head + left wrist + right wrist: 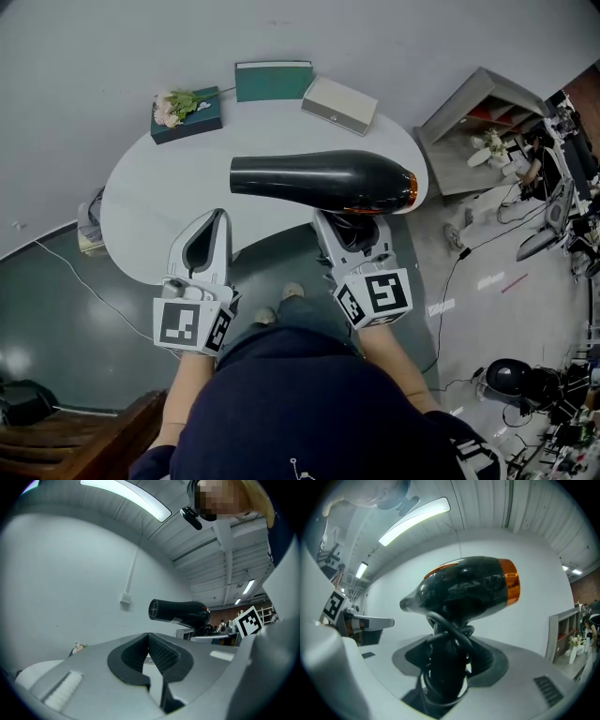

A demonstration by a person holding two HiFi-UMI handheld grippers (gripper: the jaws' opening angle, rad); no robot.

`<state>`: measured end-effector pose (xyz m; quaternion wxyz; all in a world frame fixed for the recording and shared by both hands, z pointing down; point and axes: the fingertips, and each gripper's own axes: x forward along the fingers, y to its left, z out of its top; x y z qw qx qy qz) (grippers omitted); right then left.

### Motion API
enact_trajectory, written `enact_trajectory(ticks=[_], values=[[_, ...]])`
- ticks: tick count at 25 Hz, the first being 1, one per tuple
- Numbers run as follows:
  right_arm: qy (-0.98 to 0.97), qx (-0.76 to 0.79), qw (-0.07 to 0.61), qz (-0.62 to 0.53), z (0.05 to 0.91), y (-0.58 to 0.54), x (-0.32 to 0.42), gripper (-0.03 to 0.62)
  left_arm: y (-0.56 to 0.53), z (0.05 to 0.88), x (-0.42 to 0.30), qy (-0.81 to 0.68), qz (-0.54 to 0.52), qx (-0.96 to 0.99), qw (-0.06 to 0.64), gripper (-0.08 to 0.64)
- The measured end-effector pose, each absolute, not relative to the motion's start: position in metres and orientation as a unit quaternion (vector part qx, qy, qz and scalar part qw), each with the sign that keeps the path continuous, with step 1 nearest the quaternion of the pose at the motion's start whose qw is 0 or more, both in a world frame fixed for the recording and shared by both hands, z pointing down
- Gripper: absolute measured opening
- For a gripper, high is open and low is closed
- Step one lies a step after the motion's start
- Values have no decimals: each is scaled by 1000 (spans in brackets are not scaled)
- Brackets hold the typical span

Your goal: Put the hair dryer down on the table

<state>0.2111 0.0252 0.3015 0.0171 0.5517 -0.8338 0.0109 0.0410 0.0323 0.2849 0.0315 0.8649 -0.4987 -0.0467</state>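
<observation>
A black hair dryer with an orange ring at its rear hangs level over the near edge of the white oval table, nozzle to the left. My right gripper is shut on its handle from below. In the right gripper view the hair dryer stands up out of the right gripper, with its black cord wound round the handle. My left gripper is shut and holds nothing, over the table's near edge, left of the dryer. The left gripper view shows the left gripper and the hair dryer beyond it.
At the table's far edge lie a teal box with flowers, a teal book and a beige box. A grey shelf unit stands on the floor to the right. A cable runs across the floor at the left.
</observation>
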Motion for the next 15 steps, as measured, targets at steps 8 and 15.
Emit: enact_trajectory(ticks=[8,15], values=[[-845,535,12,9,306,-26,202,239,-3,288,44,-504,-40,862,33,11],[-870,492,17,11,321,-104,200,238,-66,293,58,-532,-36,845,28,11]])
